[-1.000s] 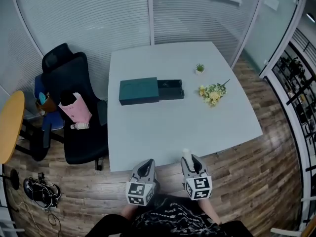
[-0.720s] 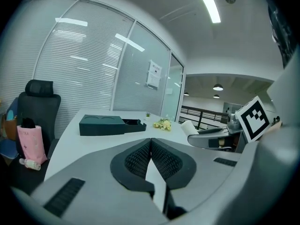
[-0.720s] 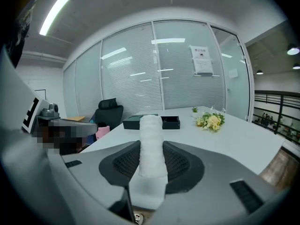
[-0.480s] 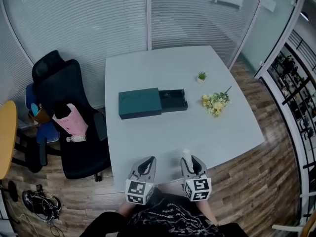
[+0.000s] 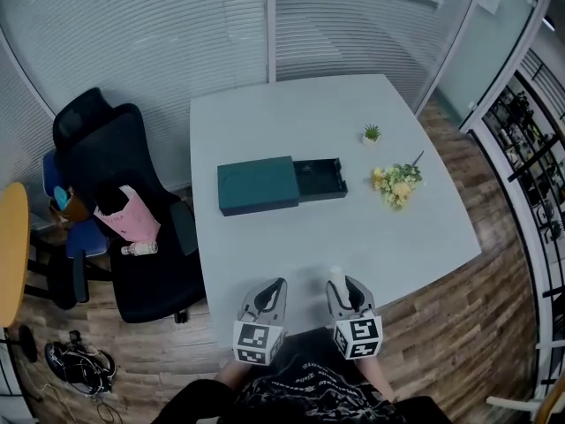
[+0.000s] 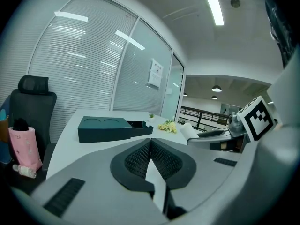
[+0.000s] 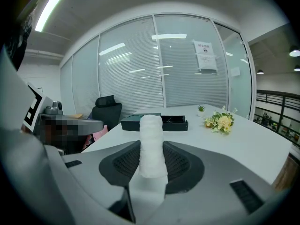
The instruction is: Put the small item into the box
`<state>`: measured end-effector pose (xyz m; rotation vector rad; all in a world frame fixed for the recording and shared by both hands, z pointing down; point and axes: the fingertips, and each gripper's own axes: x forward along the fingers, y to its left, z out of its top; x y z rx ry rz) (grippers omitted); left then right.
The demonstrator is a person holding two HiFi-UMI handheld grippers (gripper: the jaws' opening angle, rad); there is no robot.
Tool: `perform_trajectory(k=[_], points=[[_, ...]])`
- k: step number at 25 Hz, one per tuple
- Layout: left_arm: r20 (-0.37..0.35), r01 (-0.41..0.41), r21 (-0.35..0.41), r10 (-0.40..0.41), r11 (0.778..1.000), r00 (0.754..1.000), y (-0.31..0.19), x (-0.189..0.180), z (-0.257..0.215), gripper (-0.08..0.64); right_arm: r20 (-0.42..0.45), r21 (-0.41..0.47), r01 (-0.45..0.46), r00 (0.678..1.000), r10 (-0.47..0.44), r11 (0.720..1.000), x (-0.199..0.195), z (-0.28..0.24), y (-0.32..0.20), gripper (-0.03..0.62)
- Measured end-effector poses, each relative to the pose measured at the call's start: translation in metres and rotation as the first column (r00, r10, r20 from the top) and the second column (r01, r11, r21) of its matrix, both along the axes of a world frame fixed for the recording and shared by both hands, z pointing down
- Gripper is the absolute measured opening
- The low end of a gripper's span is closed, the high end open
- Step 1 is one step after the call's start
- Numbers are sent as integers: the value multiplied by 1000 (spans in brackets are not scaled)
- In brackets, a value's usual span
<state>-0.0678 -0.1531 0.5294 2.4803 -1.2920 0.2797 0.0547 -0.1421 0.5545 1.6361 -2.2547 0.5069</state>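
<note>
A: What is the right tongs [image 7: 151,165] holding?
B: It is gripping a small white roll [image 7: 151,142]. The pads are pressing on both its sides, and the roll is standing upright, sticking out past the tips.
A: And the left tongs [image 6: 150,143]?
B: Its jaws are lying closed together with nothing between them. It is hovering just beside the right tongs, both at the near edge of the counter [image 5: 353,237].
A: Where is the box sitting?
B: The dark green box [image 5: 258,185] is lying well ahead of both tongs, mid-counter. Its drawer [image 5: 320,177] is standing open toward the right tongs' side.
A: Anything else out there?
B: Yellow flowers [image 5: 395,184] are lying ahead and to the right of the right tongs, with a tiny potted plant [image 5: 372,134] sitting beyond them. A black chair [image 5: 115,175] is standing off to the left of the left tongs, carrying a pink bag [image 5: 131,215].
</note>
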Motion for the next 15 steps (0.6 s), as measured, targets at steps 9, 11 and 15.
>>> perform_trajectory(k=[9, 11, 15], points=[[0, 97, -29, -97, 995, 995, -18, 0, 1, 20, -38, 16, 102, 994, -101, 995, 5, -19, -33, 150], [2, 116, -35, -116, 993, 993, -23, 2, 1, 20, -38, 31, 126, 991, -125, 992, 6, -30, -45, 150], [5, 159, -50, -159, 986, 987, -27, 3, 1, 20, -66, 76, 174, 983, -169, 982, 10, -52, -73, 150]])
